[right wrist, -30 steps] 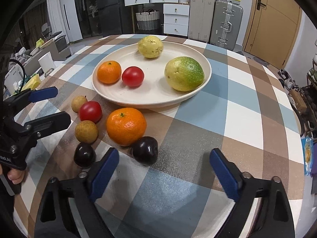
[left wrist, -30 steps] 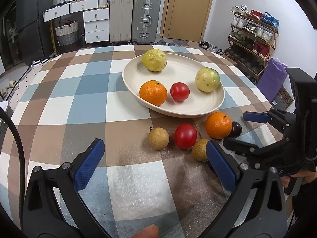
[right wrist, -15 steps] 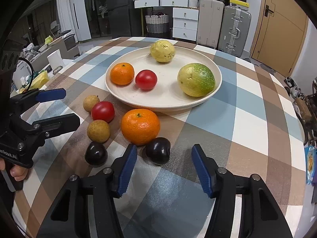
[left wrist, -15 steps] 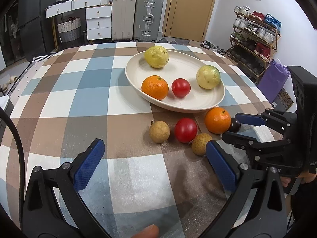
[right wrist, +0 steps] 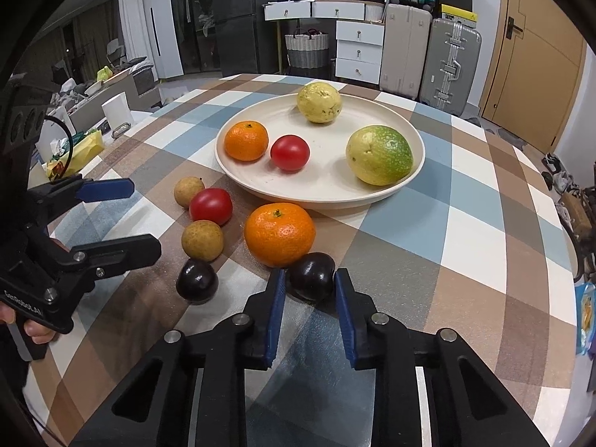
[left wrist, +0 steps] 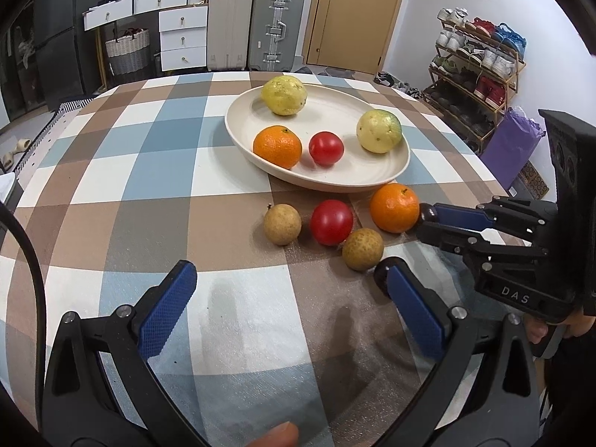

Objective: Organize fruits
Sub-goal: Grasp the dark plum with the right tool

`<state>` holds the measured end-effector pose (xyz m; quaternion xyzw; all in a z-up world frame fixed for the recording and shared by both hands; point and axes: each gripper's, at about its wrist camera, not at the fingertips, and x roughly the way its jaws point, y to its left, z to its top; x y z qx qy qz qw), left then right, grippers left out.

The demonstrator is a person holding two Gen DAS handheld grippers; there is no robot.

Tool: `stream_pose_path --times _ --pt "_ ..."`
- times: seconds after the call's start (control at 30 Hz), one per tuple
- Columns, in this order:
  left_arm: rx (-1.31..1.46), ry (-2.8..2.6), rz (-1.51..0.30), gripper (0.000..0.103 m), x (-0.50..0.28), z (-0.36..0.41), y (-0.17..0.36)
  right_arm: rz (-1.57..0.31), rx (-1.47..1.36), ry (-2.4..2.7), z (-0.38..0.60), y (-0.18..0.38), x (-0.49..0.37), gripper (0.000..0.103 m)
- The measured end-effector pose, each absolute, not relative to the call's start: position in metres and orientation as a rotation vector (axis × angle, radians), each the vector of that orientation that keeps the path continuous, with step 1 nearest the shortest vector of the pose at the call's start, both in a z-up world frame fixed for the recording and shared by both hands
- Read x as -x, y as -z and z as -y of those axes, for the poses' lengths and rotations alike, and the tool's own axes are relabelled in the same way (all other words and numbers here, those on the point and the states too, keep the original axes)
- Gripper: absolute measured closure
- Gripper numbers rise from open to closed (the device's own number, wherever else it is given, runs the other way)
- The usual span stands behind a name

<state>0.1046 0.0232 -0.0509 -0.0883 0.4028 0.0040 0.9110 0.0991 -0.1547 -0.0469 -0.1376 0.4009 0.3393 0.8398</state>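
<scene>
Here, right gripper [right wrist: 309,287] closed on round dark plum [right wrist: 312,275] (stem end seemingly hidden).

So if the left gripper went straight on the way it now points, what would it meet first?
Probably bare tablecloth: the open left gripper has nothing between its fingers. Carried on along the cloth, the line looks to run toward the brown fruit and red tomato, though depth is hard to judge.

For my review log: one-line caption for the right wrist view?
Right gripper clamps a dark round plum beside the loose orange, near the cream plate.
</scene>
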Motion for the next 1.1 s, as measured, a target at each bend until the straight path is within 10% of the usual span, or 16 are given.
stream_pose_path --times 0.6,0.83,1.1 --pt "0.179 -0.003 -0.844 0.001 -0.098 -0.016 0.052 -0.889 0.286 -0.753 0.15 0.051 -0.113 0.057" --pt "0.189 0.001 -0.851 0.001 -0.099 -0.014 0.054 -0.86 0.301 -0.779 0.152 0.05 -0.107 0.078" --pt "0.199 0.012 -0.856 0.001 -0.099 -0.006 0.053 -0.843 0.257 -0.792 0.163 0.043 -0.102 0.078"
